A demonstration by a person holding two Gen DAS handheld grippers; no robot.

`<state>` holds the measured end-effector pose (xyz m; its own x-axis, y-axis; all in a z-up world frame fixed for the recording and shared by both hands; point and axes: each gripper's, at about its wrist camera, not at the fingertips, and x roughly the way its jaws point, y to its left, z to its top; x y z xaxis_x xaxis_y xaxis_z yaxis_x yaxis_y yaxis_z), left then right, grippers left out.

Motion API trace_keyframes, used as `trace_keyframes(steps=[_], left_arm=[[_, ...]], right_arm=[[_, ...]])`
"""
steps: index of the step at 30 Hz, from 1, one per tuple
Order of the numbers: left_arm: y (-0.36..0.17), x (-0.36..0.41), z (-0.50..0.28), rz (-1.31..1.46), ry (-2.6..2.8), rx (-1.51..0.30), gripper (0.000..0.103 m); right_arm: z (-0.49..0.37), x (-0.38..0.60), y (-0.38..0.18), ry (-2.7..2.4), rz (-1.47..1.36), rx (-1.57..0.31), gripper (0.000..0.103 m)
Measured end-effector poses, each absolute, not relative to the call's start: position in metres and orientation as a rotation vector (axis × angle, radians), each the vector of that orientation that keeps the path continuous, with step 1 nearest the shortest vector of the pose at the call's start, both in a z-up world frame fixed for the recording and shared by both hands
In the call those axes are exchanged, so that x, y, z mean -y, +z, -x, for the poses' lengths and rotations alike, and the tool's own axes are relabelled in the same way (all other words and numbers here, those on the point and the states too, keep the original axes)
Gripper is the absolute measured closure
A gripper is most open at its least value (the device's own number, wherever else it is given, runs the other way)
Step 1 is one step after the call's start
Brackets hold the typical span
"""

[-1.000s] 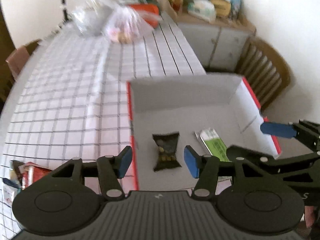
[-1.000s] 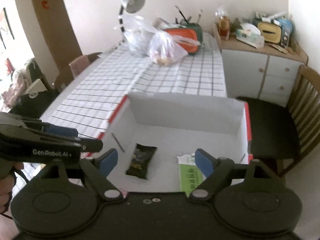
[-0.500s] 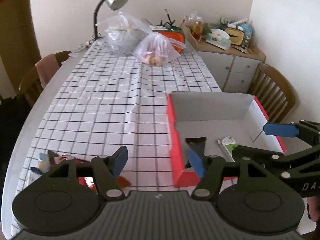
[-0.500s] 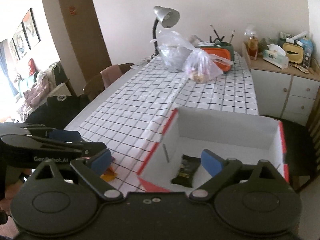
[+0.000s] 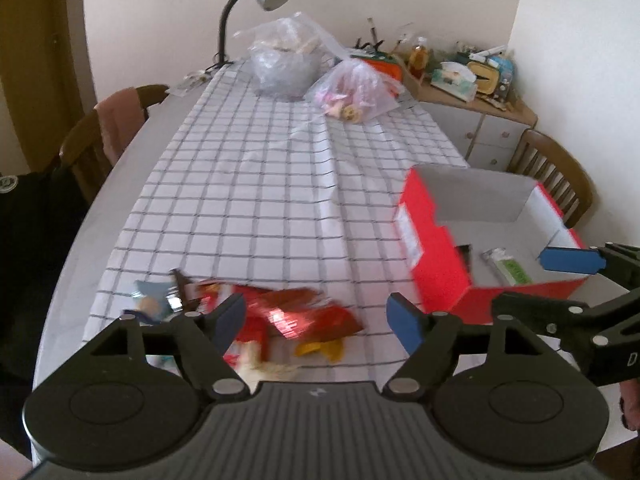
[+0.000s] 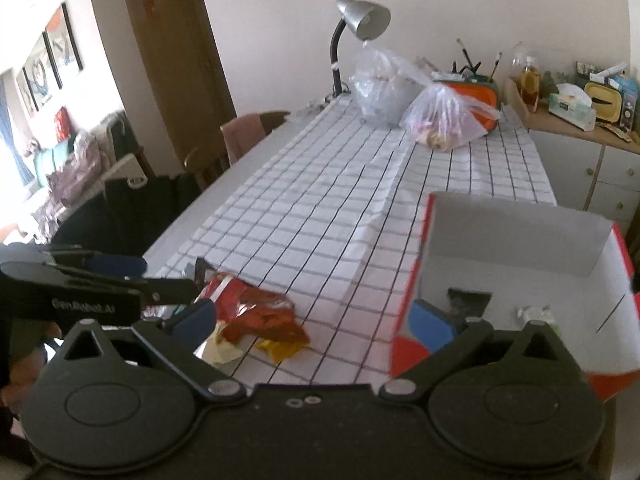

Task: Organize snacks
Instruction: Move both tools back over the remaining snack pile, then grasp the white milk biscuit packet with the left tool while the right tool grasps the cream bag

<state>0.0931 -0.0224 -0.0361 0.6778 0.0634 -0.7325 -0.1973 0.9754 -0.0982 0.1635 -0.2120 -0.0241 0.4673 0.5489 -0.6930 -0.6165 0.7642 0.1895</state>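
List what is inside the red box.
In the box: a dark packet and a green-and-white packet on the floor. The near wall and the right tongs hide the front strip, so anything there cannot be seen.

Glossy foil snack packs; matt cardboard box, red outside, grey inside; creased checked cloth on bench; clear crinkly plastic bags; brushed-metal lamp shade.
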Motion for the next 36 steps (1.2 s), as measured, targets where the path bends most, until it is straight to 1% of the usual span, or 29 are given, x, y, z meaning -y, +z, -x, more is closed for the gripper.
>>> trace_keyframes(steps=[8,16,24,30,36], left_arm=[[-0.071,-0.055,-0.073,0.172,0.197,-0.879,0.026],[-0.104,-0.098,-0.065,0.13,0.191,-0.938,0.026],[-0.14,-0.123,-0.068,0.1,0.188,-1.005,0.026],[-0.155,-0.124,-0.072,0.001,0.181,-0.994,0.026],[-0.164,-0.122,-0.075,-0.054,0.181,-0.969,0.026]], right_arm=[[-0.137,0.158,-0.051,0.705,0.141,-0.854,0.0],[-0.127,0.105,-0.086,0.722,0.211,-0.931,0.0],[-0.137,0.074,-0.121,0.646,0.156,-1.055,0.001],[-0.144,0.065,-0.143,0.564,0.109,-1.147,0.002],[-0.149,0.058,-0.156,0.494,0.043,-1.212,0.01]])
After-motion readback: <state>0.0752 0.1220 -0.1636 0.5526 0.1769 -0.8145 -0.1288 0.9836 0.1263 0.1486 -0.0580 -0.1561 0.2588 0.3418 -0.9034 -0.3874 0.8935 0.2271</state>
